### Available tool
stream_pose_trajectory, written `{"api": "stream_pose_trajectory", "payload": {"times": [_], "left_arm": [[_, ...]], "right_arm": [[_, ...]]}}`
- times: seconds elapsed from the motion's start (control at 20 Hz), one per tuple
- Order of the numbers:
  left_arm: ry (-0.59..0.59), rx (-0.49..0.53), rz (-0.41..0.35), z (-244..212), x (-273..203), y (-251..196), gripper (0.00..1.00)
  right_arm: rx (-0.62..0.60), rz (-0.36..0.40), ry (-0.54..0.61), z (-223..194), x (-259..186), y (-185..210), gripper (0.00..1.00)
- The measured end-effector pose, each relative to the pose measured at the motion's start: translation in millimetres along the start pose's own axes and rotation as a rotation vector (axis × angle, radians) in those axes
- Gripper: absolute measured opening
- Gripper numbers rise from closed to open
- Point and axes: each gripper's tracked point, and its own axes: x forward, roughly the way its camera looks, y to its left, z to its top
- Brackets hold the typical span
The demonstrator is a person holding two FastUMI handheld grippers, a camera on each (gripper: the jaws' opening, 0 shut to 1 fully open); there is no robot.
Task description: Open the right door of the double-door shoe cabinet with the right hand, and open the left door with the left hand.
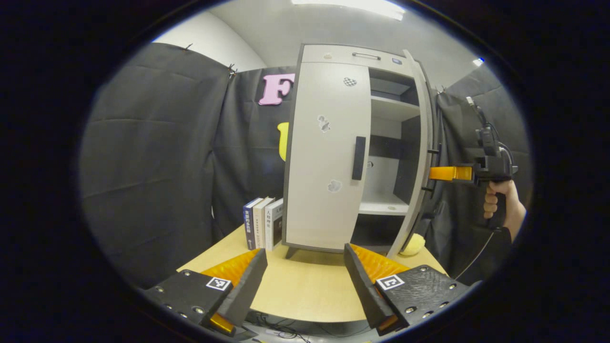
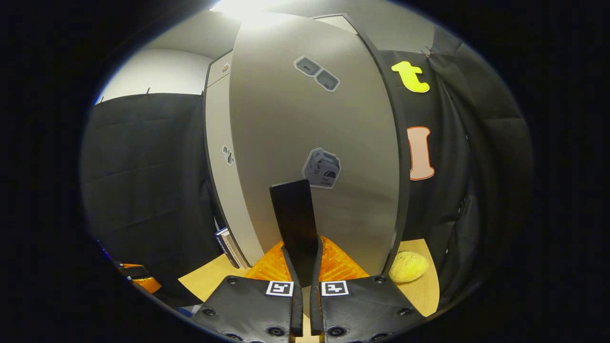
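Left gripper view: left gripper (image 1: 305, 281) low over the wooden surface (image 1: 305, 295), fingers spread wide, holding nothing. Books (image 1: 263, 223) stand upright at the cabinet's left side. Shoe cabinet (image 1: 333, 152) stands on the surface; left door (image 1: 326, 157) closed, its dark handle (image 1: 359, 157) untouched. Right door (image 1: 419, 157) swung open, shelves (image 1: 388, 206) showing inside. Far right, a hand (image 1: 500, 202) holds the right gripper (image 1: 445, 173) at that door's edge. Right gripper view: fingers (image 2: 290, 267) closed on the right door's handle (image 2: 294, 214), one on each side. Yellow object (image 2: 408, 267) lies on the surface near the door's bottom corner.
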Motion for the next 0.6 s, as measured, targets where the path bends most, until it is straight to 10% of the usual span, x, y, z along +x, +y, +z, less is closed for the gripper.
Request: {"api": "stream_pose_trajectory", "payload": {"times": [0.6], "left_arm": [[-0.009,-0.033,0.015,2,3,-9,0.95]], "right_arm": [[0.033,-0.028,0.012,-3,-25,-25,0.07]]}}
